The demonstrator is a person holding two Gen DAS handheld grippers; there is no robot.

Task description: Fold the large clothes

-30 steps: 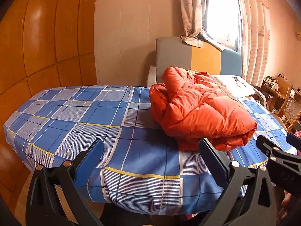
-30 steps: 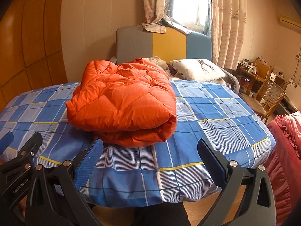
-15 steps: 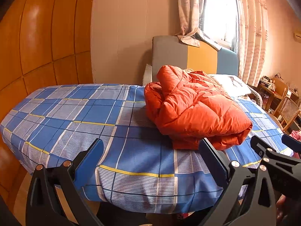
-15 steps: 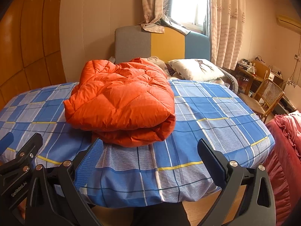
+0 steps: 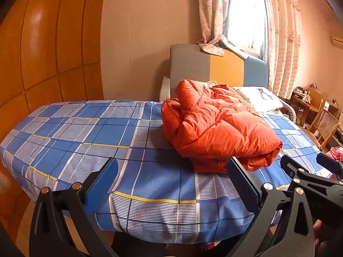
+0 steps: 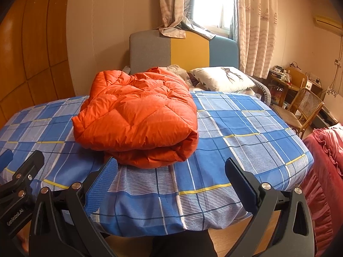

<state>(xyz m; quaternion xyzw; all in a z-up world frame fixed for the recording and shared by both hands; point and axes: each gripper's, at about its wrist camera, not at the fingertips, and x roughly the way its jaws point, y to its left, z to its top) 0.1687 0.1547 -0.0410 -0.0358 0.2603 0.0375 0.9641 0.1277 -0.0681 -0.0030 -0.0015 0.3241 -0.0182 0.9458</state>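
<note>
An orange puffer jacket (image 5: 216, 126) (image 6: 137, 117) lies folded into a thick bundle on the blue plaid bed (image 5: 90, 137) (image 6: 246, 128). My left gripper (image 5: 171, 184) hovers open at the bed's near edge, short of the jacket's front left, with nothing between its fingers. My right gripper (image 6: 171, 184) is open too, held just in front of the jacket's folded near edge and apart from it. Each gripper shows at the side of the other's view: the right gripper (image 5: 310, 177) and the left gripper (image 6: 19, 177).
A grey, yellow and blue headboard (image 6: 184, 51) and a white pillow (image 6: 223, 79) stand at the far end under a curtained window (image 6: 210, 2). Wooden wardrobe panels (image 5: 42, 49) line the left. A wicker chair (image 6: 300, 109), a cluttered desk (image 6: 285, 79) and red bedding (image 6: 323, 160) sit at right.
Both grippers have drawn back slightly and shifted a little; the jacket sits a bit lower and more to the left in the left wrist view. The jacket itself has not moved.
</note>
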